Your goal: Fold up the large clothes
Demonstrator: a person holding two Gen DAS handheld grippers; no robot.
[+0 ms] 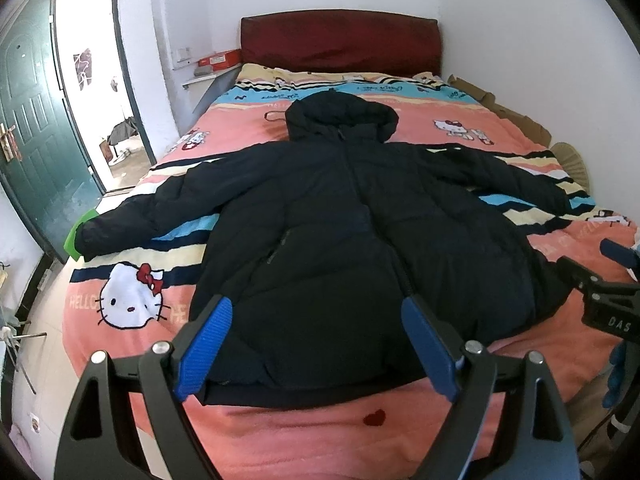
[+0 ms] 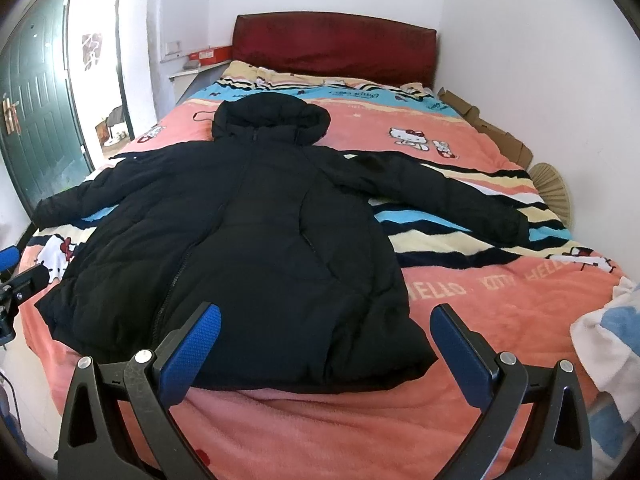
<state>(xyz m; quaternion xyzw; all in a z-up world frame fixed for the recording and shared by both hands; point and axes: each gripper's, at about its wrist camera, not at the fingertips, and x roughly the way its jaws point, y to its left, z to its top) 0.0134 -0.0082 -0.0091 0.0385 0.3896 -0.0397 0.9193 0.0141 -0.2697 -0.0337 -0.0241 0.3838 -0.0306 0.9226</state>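
Pink cartoon-cat bedding covers the bed (image 2: 500, 304), which has a dark red headboard (image 1: 340, 40) against the white wall. Spread flat on it, front up, lies a black hooded puffer coat (image 2: 248, 240), sleeves stretched to either side and hood toward the headboard. The left gripper (image 1: 316, 320) hangs over the coat's hem, jaws wide with nothing between them. The right gripper (image 2: 326, 326) hangs by the hem's right corner, jaws likewise wide.

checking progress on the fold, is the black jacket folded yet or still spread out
Spread out, not folded. The black jacket lies flat on the bed, both sleeves stretched sideways and the hood toward the headboard.
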